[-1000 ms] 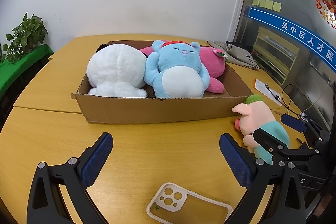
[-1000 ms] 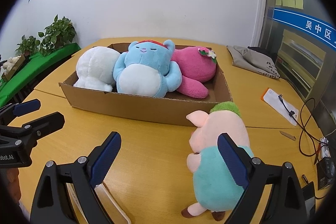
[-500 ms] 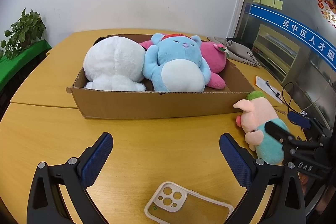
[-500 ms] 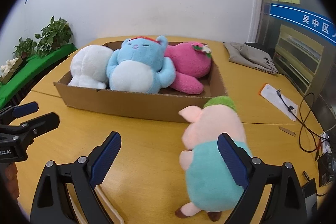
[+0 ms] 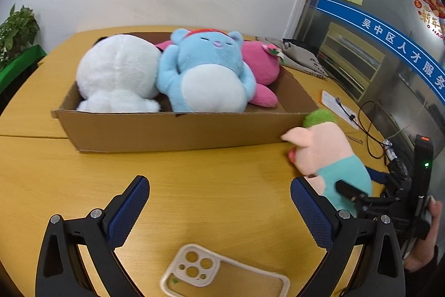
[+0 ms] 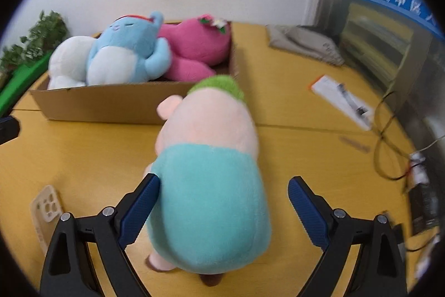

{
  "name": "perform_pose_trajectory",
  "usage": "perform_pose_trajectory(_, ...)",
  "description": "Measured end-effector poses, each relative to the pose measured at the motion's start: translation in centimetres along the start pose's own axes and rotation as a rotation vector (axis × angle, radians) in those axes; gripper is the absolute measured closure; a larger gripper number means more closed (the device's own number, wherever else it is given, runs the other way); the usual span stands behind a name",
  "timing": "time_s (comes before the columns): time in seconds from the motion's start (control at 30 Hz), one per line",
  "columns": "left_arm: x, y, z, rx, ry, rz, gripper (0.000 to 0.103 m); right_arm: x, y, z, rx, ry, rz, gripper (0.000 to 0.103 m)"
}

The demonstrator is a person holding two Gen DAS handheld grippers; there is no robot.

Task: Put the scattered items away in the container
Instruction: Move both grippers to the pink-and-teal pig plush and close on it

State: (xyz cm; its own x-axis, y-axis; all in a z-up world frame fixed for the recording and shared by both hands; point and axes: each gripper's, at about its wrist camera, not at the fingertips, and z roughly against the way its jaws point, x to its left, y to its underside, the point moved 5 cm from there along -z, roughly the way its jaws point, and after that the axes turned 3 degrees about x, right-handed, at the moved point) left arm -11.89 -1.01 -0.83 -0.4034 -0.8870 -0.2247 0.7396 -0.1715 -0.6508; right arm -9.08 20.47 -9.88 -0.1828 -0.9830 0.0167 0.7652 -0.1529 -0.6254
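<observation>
The shallow brown cardboard box [image 5: 172,130] stands on the round yellow wooden table [image 5: 194,185], and it serves here as the landmark. Inside the box three soft toys lie side by side: a white fluffy plush [image 5: 119,74] at its left end, a light blue plush bear with a red band on the head [image 5: 205,74] in the middle, and a bright pink plush with a small flower [image 5: 261,66] at its right end. The blue one touches both neighbours.

Just in front of the right corner of the box stands a pink pig plush with a green cap and a turquoise body [image 6: 205,171]. It is upright, with its back to the right wrist camera.

The right gripper [image 6: 222,202] has its blue-padded fingers spread wide, one on each side of the turquoise body. The left pad [image 6: 139,210] lies against the plush; the right pad is apart from it.

The left gripper [image 5: 219,210] is also wide and holds nothing. It hovers over the table in front of the box. Under it, nearer than the box, lies a clear phone case with a cream rim [image 5: 222,274].
</observation>
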Motion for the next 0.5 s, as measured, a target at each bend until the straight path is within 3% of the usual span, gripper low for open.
perform_pose_trajectory(0.07, -0.9, -0.1, -0.6, 0.016, 0.019, -0.014, 0.000, 0.4, 0.5, -0.5, 0.004, -0.035, 0.010, 0.010)
perform_pose_trajectory(0.13, -1.7, -0.2, -1.1, 0.027, 0.036, -0.026, 0.000, 1.3, 0.9, -0.9, 0.009, -0.081, 0.030, 0.019)
perform_pose_trajectory(0.33, -5.1, -1.3, -3.4, 0.073, 0.184, -0.030, 0.000, 3.1, 2.1, -0.1, -0.040, -0.050, 0.083, 0.027)
perform_pose_trajectory(0.43, -7.5, -1.9, -5.2, 0.106, 0.292, -0.046, 0.000, 5.0, 3.1, 0.3, -0.070, -0.020, 0.178, 0.027)
perform_pose_trajectory(0.5, -8.4, -2.2, -6.4, 0.130, 0.310, -0.048, 0.000, 6.1, 3.6, 0.7, -0.091, -0.011, 0.225, 0.026)
